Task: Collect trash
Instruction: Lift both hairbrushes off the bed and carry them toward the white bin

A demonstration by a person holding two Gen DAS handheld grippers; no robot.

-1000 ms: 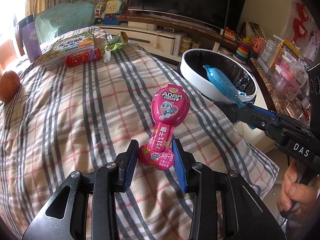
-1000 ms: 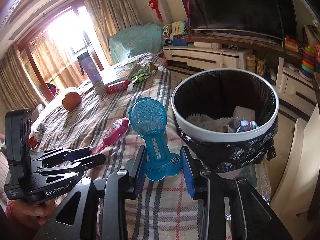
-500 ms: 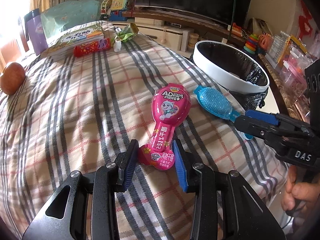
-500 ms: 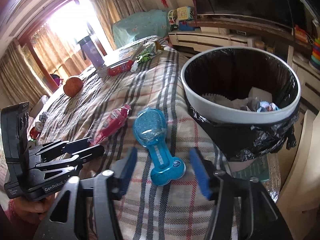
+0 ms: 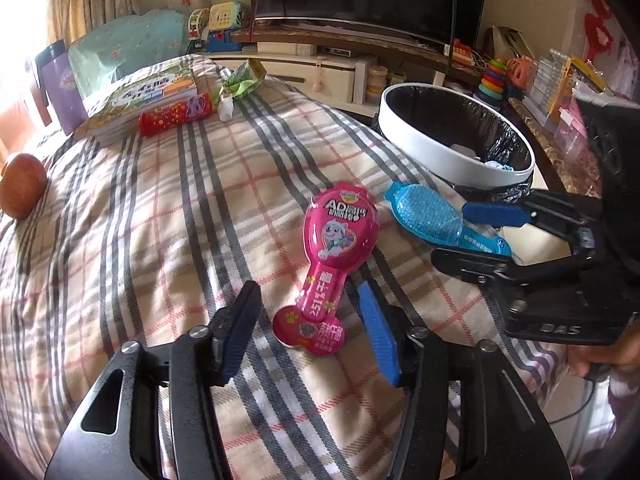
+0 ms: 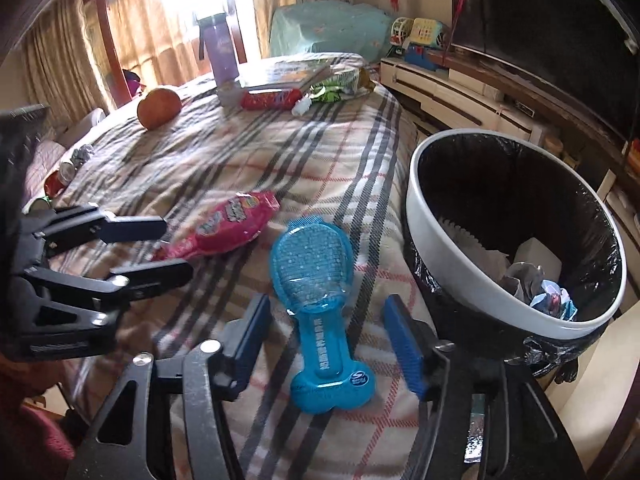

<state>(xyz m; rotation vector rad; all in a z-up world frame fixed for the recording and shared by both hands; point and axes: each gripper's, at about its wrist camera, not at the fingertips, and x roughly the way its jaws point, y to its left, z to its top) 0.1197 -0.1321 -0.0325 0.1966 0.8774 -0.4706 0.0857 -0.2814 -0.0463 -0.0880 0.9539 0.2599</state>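
A pink snack package [image 5: 332,264] lies flat on the plaid bed cover [image 5: 160,220]. Its narrow end sits between the blue pads of my left gripper [image 5: 308,336], whose jaws are opening and do not touch it. Beside it lies a blue package [image 6: 316,280], its stem between the pads of my right gripper [image 6: 327,344]; those jaws are closing but stand clear of it. The black-lined white trash bin [image 6: 440,248] stands just right of the bed, with crumpled waste inside. The left wrist view also shows the blue package [image 5: 424,216], the right gripper [image 5: 480,240] and the bin [image 5: 440,160].
At the bed's far end lie a red tube [image 5: 176,114], a green wrapper [image 5: 240,80], a stack of books [image 5: 144,96] and a purple bottle [image 6: 220,52]. A round fruit [image 6: 158,106] sits at the left. A TV stand with toys lies beyond.
The right gripper lowered the blue package from over the bin onto the bed and let go of it. The left gripper's jaws spread off the pink package.
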